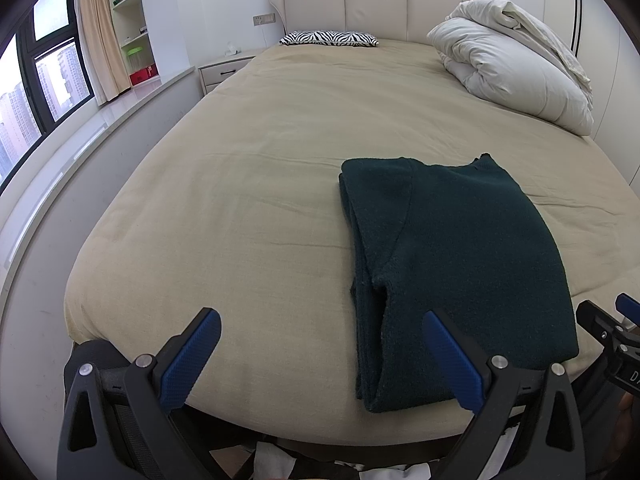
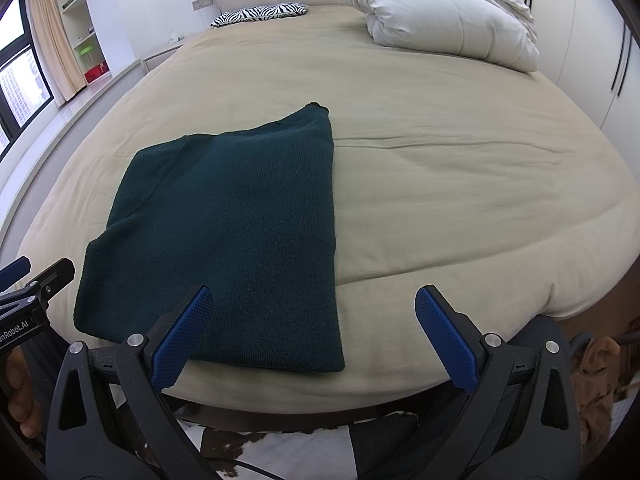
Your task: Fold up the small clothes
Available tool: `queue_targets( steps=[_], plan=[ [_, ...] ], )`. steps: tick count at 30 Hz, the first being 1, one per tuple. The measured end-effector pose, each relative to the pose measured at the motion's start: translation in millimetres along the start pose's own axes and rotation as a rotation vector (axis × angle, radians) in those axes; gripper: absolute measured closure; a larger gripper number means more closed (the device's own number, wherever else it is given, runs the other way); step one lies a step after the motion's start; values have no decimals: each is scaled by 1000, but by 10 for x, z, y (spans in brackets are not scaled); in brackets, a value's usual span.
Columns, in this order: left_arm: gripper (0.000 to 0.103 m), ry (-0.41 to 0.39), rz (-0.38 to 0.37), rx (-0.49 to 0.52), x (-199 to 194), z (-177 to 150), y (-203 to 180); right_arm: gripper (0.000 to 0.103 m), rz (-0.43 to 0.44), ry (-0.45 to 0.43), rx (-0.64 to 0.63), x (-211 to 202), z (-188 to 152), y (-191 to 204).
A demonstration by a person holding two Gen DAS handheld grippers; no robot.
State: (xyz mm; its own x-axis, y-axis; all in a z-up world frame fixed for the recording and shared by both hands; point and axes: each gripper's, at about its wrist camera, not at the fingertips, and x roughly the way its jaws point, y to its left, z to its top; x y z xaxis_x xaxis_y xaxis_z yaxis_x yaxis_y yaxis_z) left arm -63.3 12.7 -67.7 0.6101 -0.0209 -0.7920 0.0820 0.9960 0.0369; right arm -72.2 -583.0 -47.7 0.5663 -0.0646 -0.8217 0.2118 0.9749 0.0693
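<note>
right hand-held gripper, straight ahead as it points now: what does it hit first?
Probably the dark green folded sweater or the bare beige bedsheet just beside its right edge. The open right hand-held gripper straddles that edge at the bed's foot; depth is unclear.

Matt knitted sweater [image 2: 224, 224] — fuzzy cloth

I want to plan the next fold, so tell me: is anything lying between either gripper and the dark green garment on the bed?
Nothing visible is. The dark green garment lies flat on the beige bedcover, right ahead of the open left gripper and open right gripper. The folded duvet sits far off near the headboard.
</note>
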Motion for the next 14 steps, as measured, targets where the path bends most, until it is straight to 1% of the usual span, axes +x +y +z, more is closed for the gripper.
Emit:
queue_targets(
  steps=[14],
  plan=[
    [0,-1,-7,4,26,-10,28,0,1,1,0,6,-5,0]
  ],
)
